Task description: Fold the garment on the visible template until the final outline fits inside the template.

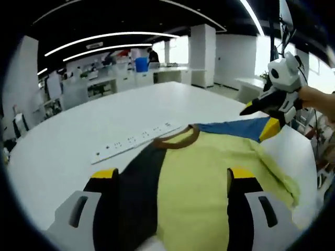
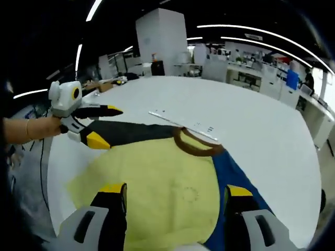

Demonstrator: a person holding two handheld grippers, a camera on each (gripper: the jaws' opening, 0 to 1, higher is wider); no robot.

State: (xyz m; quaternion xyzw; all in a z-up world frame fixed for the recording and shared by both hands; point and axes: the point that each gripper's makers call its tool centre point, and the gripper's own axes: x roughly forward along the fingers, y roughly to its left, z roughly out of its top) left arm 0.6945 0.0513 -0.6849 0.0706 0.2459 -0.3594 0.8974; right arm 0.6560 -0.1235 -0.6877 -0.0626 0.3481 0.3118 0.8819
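Garment (image 1: 209, 172) is a yellow tee with a brown collar (image 1: 180, 138), one black sleeve side (image 1: 131, 183) and one blue sleeve side (image 1: 235, 128); it lies flat on the white tabletop (image 1: 104, 115), front up, collar pointing away from both cameras. In the right gripper view the same tee (image 2: 157, 183) shows black (image 2: 131, 133) to the left of the collar and blue (image 2: 230, 183) to the right. Left gripper (image 1: 170, 180): jaws spread wide, low over the tee's yellow/black body, nothing between them. Right gripper (image 2: 175, 196): jaws also spread, over the yellow chest and blue edge, not pinching. In the left gripper view the right gripper (image 1: 267, 112) sits at the blue sleeve, held by a hand (image 1: 319, 99); contact with the cloth can't be told. In the right gripper view the left gripper (image 2: 102, 125) is at the black sleeve end, tips apart. A white strip with small marks (image 1: 131, 142) lies on the tabletop just beyond the collar. Office benches and a blue bin (image 1: 141, 64) sit in the background.
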